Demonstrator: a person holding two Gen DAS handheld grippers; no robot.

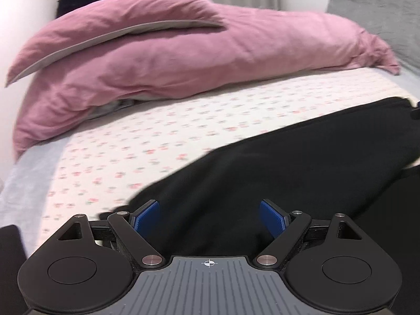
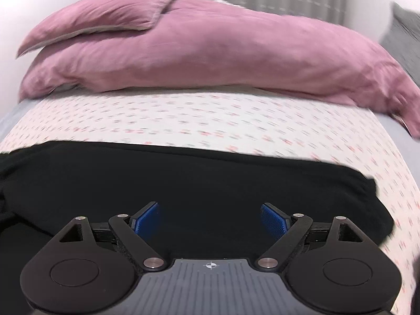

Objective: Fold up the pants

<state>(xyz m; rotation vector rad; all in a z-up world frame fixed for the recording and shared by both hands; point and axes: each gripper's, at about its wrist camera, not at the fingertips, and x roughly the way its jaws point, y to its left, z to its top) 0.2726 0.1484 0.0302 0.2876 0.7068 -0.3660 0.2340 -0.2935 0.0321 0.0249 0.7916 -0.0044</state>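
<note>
From the left wrist we see our left tool (image 1: 209,216) with its blue pads (image 1: 147,216) spread wide and nothing pinched between them. The black pants (image 1: 275,173) lie on the bed, under and ahead of the tool, and stretch away to its right; their near edge runs slanting from just left of the left pad up toward the far right. Left of and beyond the pants is the flowered sheet (image 1: 147,136). Farther ahead lies a pink duvet (image 1: 183,60) with a pink pillow (image 1: 115,23) on top of it, and a grey pillow (image 1: 375,15) sits at the far right. The view is blurred.

From the right wrist we see our right tool (image 2: 210,218), its pads (image 2: 273,219) also standing well apart and gripping nothing. The pants (image 2: 183,178) spread flat under and ahead of it, running off to its left, and their right end (image 2: 367,204) stops a little right of the tool. The sheet (image 2: 210,115) shows beyond and to the right of them, with the duvet (image 2: 223,52) and pillow (image 2: 105,10) farther ahead. This view is blurred too.
</note>
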